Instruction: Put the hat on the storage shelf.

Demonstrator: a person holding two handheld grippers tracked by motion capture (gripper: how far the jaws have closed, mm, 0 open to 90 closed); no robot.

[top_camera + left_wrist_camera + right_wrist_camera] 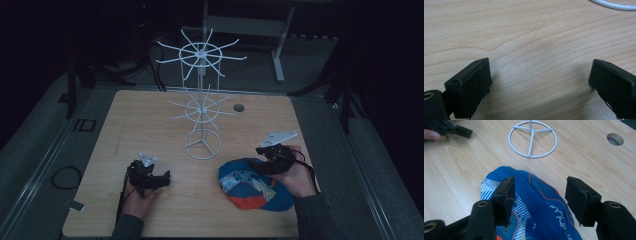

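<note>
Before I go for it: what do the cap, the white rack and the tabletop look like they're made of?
Cap: soft fabric, likely a thin synthetic; it lies crumpled, printed in blue, white and orange. Rack: thin rod, probably metal wire with a glossy white coating, though plastic can't be excluded; spokes and ring base are slender and smooth. Tabletop: light wood or wood-look laminate, matte, with visible grain lines.

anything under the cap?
The blue cap lies directly on the wooden table, with the right gripper open above it. The fabric hides whatever might sit beneath, so that cannot be told.
</note>
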